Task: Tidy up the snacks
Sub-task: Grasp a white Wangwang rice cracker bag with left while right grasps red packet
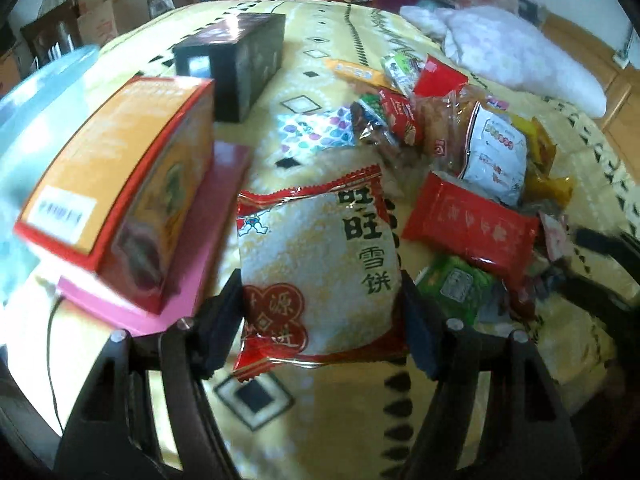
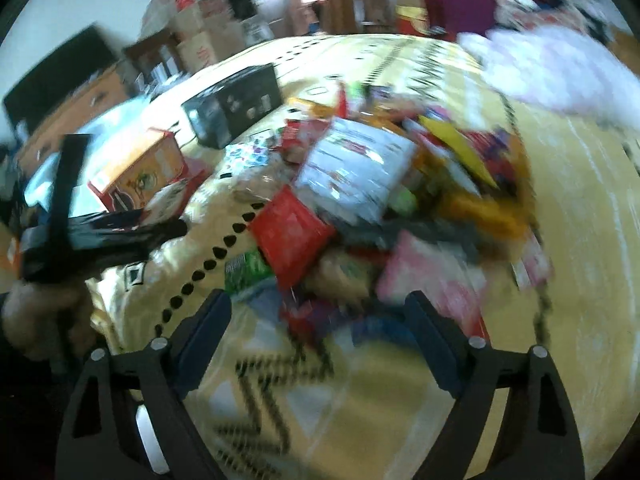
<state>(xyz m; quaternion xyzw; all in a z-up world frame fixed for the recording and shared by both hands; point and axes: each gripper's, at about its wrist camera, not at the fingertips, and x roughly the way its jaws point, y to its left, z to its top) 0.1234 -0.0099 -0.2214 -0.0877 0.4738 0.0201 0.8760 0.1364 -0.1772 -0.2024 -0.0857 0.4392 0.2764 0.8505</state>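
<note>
My left gripper (image 1: 322, 322) is shut on a white rice cracker packet (image 1: 320, 256) with red edges, both pads against its sides, held above the yellow patterned tablecloth (image 1: 328, 420). To its right lies a pile of snacks: a red packet (image 1: 468, 224), a green packet (image 1: 456, 284) and a white bag (image 1: 496, 152). In the blurred right wrist view my right gripper (image 2: 320, 336) stands open over the near edge of the snack pile (image 2: 380, 200), with nothing pressed between its fingers. At the left of that view are the left gripper (image 2: 112, 232) and the hand (image 2: 40, 312) holding it.
An orange and red box (image 1: 120, 184) rests on a pink box (image 1: 200, 272) at the left, beside a pale blue plastic container (image 1: 40, 112). A black box (image 1: 240, 60) stands farther back. White bedding (image 1: 520, 52) lies at the far right. Cardboard boxes (image 1: 100, 4) stack behind the table.
</note>
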